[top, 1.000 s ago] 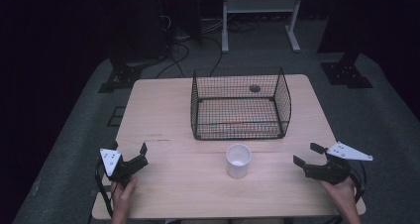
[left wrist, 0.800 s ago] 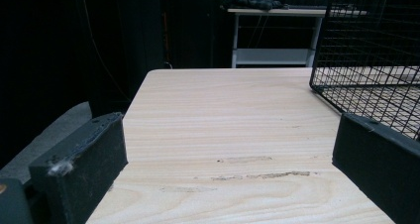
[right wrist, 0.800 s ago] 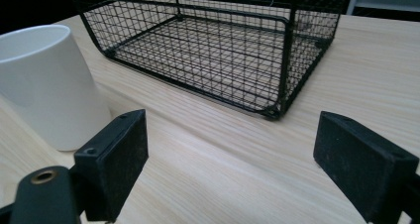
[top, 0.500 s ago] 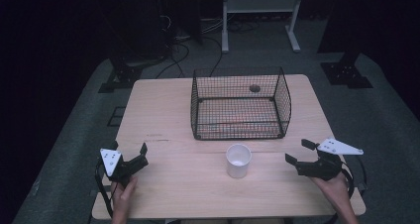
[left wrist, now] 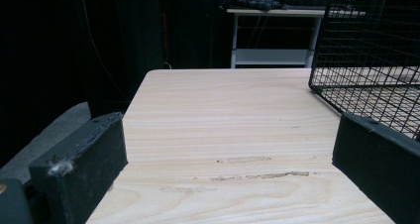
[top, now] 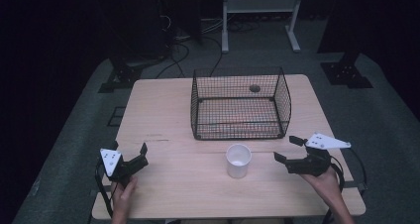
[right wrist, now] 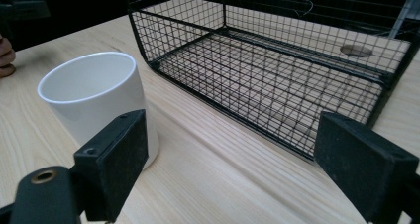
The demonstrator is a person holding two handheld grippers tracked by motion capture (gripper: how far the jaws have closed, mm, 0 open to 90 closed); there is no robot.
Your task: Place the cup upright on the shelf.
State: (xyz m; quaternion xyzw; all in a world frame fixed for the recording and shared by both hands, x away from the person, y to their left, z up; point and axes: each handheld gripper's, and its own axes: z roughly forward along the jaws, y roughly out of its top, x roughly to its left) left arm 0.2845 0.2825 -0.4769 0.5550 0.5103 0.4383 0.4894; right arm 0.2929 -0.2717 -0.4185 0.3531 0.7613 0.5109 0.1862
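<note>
Both grippers are held wide open, nothing gripped: left gripper [top: 130, 158] near the table's [top: 163, 115] front-left, right gripper [top: 289, 148] just right of the upright white cup [top: 238, 160], before the wire basket [top: 240, 104].

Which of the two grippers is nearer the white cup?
The right gripper: its open jaws point toward the cup from just beside it, while the left gripper sits farther off across bare table.

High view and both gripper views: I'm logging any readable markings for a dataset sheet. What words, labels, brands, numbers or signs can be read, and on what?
None can be read.
The white cup is plain, with no print on the side in view.
The wire basket carries no label.
The grey plate on the left gripper has small dots, no letters.
The plate on the right gripper is blank as far as it shows.
</note>
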